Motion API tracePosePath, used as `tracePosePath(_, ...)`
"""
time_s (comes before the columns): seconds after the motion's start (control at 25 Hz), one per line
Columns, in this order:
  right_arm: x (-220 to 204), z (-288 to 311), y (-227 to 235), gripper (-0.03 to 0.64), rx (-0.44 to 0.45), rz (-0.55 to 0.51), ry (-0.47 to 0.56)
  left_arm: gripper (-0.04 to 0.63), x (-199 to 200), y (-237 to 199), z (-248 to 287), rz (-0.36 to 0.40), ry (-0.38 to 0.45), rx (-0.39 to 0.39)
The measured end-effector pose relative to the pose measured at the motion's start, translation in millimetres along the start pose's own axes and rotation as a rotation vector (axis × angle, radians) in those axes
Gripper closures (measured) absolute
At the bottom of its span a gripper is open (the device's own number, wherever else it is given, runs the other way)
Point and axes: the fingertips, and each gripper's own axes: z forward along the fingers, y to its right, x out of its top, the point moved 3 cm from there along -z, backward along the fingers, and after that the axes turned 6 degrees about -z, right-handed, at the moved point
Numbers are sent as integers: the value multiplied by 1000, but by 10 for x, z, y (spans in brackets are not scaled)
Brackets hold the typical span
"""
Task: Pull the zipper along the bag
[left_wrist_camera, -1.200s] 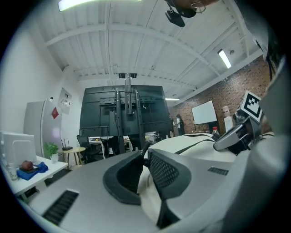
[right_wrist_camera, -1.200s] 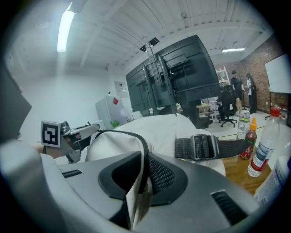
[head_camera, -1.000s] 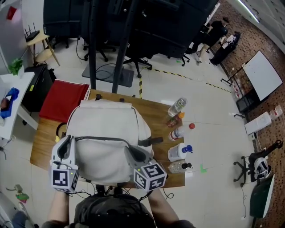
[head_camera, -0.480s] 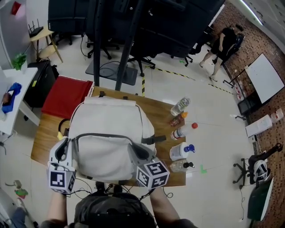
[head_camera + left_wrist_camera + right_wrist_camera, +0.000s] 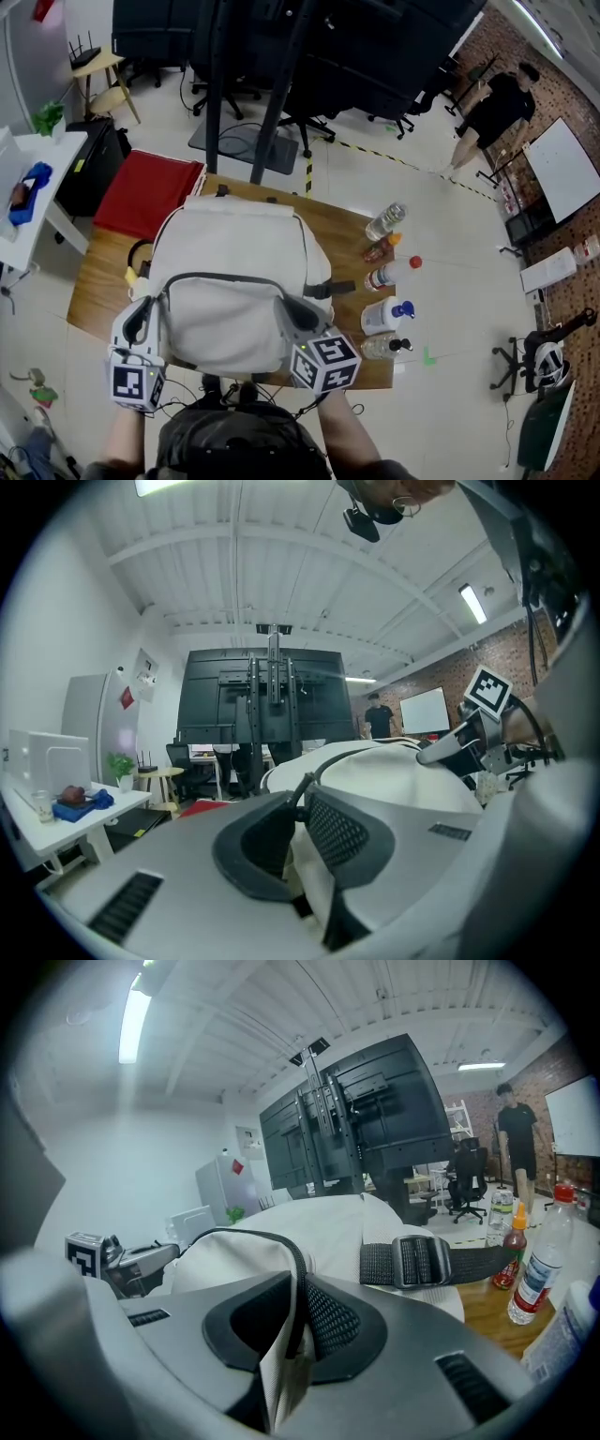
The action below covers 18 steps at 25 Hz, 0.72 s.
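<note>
A cream backpack (image 5: 234, 272) lies flat on a wooden table (image 5: 342, 242). Its dark zipper (image 5: 225, 277) arches across the near part of the bag. My left gripper (image 5: 141, 317) holds the bag at the zipper's left end. In the left gripper view its jaws (image 5: 298, 810) pinch cream fabric, with the dark zipper line running out between them. My right gripper (image 5: 298, 317) holds the zipper's right end, clamped on a fold of fabric and zipper tape (image 5: 298, 1309). I cannot make out the slider in any view.
Several bottles stand along the table's right side: a clear one (image 5: 384, 222), a sauce bottle (image 5: 378, 249), a red-capped one (image 5: 389, 276), a blue-pump one (image 5: 380, 317). A strap with a buckle (image 5: 417, 1262) sticks out to the right of the bag. A red block (image 5: 145, 192) sits at the table's far left. A person (image 5: 492, 112) walks at the far right.
Both grippers keep their hold at the two ends of the zipper and have barely shifted. The head view has moved a little. The person in the back has walked to the right.
</note>
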Motion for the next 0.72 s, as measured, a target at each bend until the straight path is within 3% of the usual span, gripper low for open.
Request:
tracePosePath(0.12, -19, -14, 2, 543, -2, 0, 5, 535, -21, 110, -92, 33, 2, -4)
tracePosePath(0.24, -28, -22, -5, 543, -3, 1, 7, 535, -173, 136, -163, -1, -42, 4)
tracePosePath(0.4, -29, -18, -20, 545, 2, 2, 8, 535, -204, 132, -207, -4, -43, 16)
tracePosePath(0.56, -41, -35, -33, 545, 2, 0, 10, 535, -309, 124, -234, -72, -50, 21)
tracePosePath(0.72, -30, -50, -23, 543, 6, 0, 14, 535, -468, 210, -325, -94, -72, 16)
